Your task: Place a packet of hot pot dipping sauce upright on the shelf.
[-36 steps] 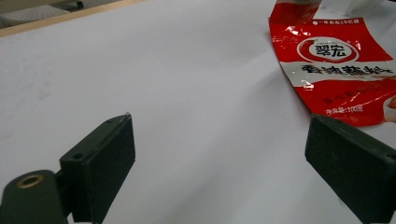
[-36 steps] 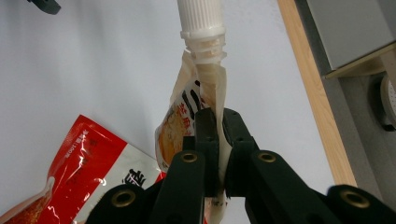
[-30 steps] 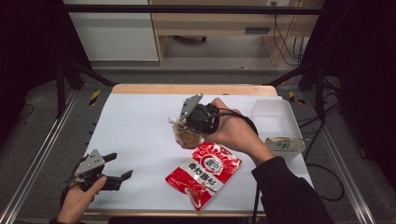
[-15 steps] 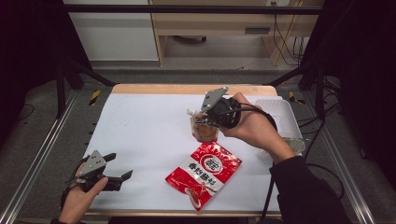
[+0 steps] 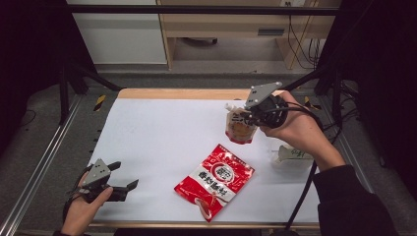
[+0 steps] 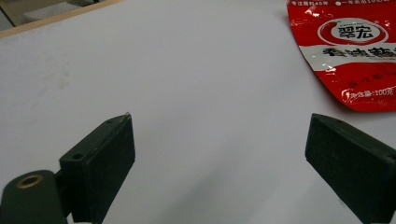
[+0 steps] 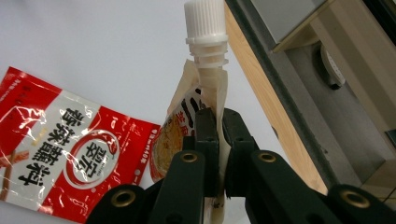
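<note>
Right gripper [image 5: 246, 117] pinches spout pouch [image 5: 239, 129], contents unclear.

One spouted pouch [image 5: 239, 127], one red sachet [image 5: 215, 180], one clear tray [image 5: 291, 158], two tongs [image 5: 117, 182] [image 5: 251, 117].

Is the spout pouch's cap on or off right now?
On. The white screw cap sits on the spout of the spout pouch, which hangs pinched in the right tongs.
</note>
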A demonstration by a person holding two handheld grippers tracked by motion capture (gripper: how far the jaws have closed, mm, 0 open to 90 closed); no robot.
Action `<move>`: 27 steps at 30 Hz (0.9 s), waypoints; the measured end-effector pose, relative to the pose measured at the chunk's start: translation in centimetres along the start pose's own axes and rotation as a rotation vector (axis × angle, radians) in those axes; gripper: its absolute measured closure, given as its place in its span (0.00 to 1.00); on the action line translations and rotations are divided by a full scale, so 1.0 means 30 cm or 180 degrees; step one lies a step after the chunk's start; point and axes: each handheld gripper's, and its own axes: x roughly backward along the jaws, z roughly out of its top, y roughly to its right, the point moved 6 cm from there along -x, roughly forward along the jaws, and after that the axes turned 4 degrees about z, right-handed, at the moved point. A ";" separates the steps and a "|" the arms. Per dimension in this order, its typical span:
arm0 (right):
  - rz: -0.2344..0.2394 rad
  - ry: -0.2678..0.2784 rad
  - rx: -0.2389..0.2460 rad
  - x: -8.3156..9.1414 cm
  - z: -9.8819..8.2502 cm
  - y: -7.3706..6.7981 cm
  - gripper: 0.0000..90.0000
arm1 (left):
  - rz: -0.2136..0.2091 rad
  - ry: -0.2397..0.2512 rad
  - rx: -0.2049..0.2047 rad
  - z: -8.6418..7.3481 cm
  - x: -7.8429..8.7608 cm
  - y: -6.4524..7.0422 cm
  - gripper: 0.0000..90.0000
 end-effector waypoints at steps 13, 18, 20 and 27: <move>-0.0128 0.0083 -0.0183 0.092 -0.094 0.094 0.97 | 0.0069 0.0139 -0.0059 0.016 0.021 -0.001 0.09; -0.0152 0.0098 -0.0229 0.118 -0.142 0.129 0.97 | 0.0098 0.0130 -0.0031 0.014 0.020 -0.008 0.09; -0.0176 0.0091 -0.0244 0.127 -0.163 0.145 0.97 | 0.0109 0.0124 -0.0034 0.012 0.021 -0.010 0.09; -0.0242 0.0098 -0.0325 0.156 -0.216 0.192 0.97 | 0.0127 0.0141 -0.0010 0.012 0.027 -0.018 0.09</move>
